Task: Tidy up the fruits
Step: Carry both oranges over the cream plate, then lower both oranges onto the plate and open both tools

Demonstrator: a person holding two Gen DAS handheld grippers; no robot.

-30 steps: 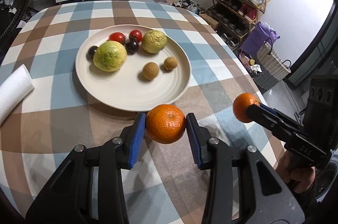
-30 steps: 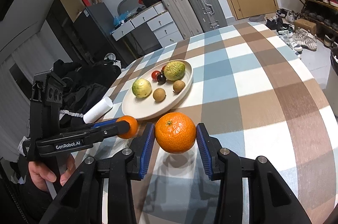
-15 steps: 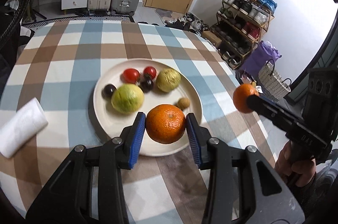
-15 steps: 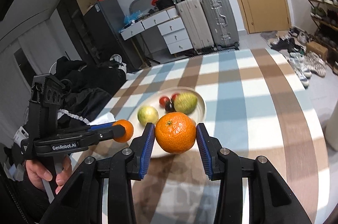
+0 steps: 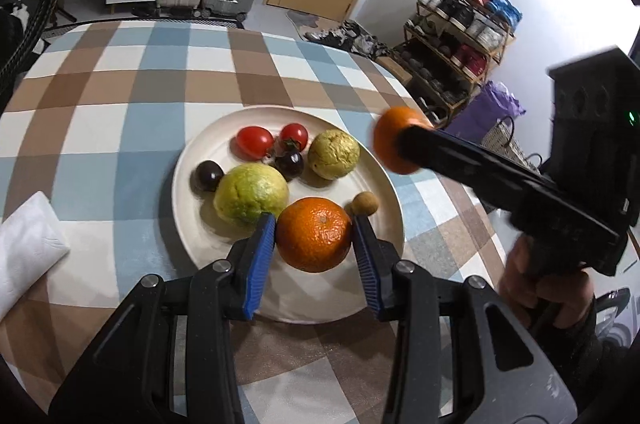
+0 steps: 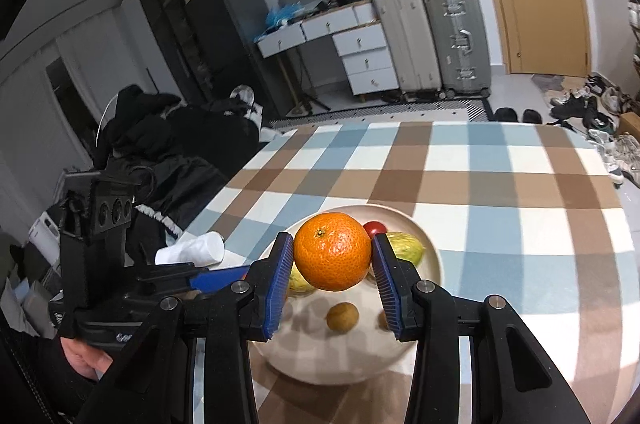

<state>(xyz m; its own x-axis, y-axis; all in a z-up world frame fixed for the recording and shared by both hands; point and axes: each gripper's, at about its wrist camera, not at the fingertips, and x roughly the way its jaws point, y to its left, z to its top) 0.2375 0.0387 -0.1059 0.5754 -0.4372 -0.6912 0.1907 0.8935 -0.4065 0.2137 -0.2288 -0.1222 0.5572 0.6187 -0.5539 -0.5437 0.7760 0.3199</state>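
Gripping one orange (image 5: 314,234), the left gripper (image 5: 314,236) is hovering over the plate (image 5: 384,180); the right gripper (image 6: 333,258) is clamping another orange (image 6: 333,251) above it.

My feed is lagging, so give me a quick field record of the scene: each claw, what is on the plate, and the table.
left claw: shut on left orange, held over the plate's near part
right claw: shut on right orange, held above the plate
plate: cream, round, on the checked tablecloth
on plate: two red tomatoes, two dark round fruits, two yellow-green fruits, small brown fruits
beside plate: white paper roll
oranges placed: none yet
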